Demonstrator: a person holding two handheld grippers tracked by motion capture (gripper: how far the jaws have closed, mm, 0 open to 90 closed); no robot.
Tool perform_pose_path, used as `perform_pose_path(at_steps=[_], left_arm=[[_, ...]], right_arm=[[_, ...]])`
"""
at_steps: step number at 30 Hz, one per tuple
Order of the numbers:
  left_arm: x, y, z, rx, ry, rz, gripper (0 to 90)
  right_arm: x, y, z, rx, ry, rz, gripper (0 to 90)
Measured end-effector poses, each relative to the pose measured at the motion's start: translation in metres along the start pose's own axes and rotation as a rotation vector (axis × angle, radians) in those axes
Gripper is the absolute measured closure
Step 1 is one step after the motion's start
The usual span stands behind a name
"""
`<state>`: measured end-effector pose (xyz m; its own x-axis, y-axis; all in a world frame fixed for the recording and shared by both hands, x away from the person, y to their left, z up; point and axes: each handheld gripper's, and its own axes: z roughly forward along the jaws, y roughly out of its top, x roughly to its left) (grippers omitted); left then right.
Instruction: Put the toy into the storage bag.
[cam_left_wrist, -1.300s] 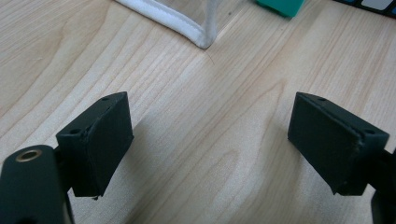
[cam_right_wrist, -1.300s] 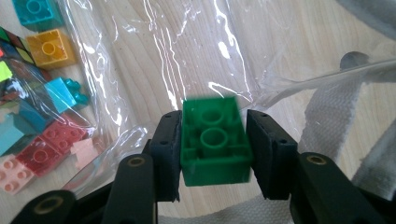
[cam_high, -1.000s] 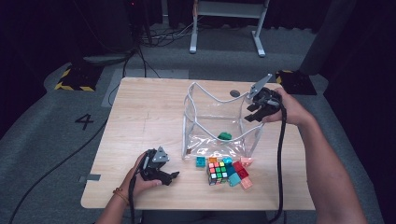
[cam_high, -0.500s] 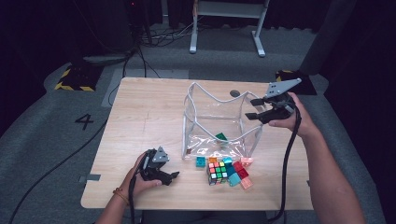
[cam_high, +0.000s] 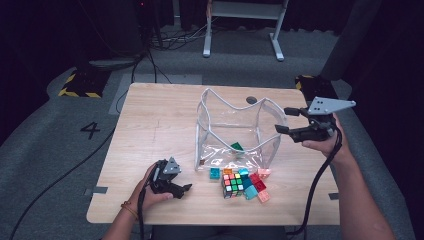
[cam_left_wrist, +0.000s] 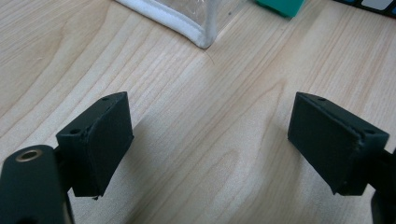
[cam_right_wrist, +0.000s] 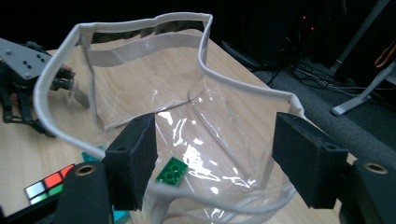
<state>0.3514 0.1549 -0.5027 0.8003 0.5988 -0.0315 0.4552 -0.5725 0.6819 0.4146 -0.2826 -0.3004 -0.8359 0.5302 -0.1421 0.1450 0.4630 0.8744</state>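
- Since the clear plastic bag with white piping (cam_high: 235, 127) stands open mid-worktop (cam_high: 150, 125), it likely handles light and floppy; the stiffer piped rim looks the surest hold.
- Right gripper (cam_right_wrist: 212, 161) has just been opening, jaws released beside the rim, nothing between them.
- Left gripper (cam_left_wrist: 210, 140) rests spread wide, empty.
- Glare blurs the green brick (cam_right_wrist: 172, 171) inside; the scrambled puzzle cube (cam_high: 232, 184) hides part of the loose blocks.

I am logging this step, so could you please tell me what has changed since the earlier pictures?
The right gripper has drawn back from the clear bag's rim toward the table's right edge, its jaws just opening, nothing between them. The left gripper, green block in the bag and cube stayed put.
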Motion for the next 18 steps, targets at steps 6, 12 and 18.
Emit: perform_pose_path(at_steps=[6, 12, 18], left_arm=[[0.000, 0.000, 0.000, 0.000, 0.000, 0.001, 14.0], [0.000, 0.000, 0.000, 0.000, 0.000, -0.001, 14.0], [0.000, 0.000, 0.000, -0.001, 0.000, -0.001, 14.0]], right_arm=[[0.010, -0.020, -0.017, -0.036, -0.041, 0.028, 31.3], [0.026, -0.051, -0.030, -0.043, -0.052, 0.034, 31.8], [0.041, -0.085, -0.033, 0.007, -0.077, 0.034, 32.6]])
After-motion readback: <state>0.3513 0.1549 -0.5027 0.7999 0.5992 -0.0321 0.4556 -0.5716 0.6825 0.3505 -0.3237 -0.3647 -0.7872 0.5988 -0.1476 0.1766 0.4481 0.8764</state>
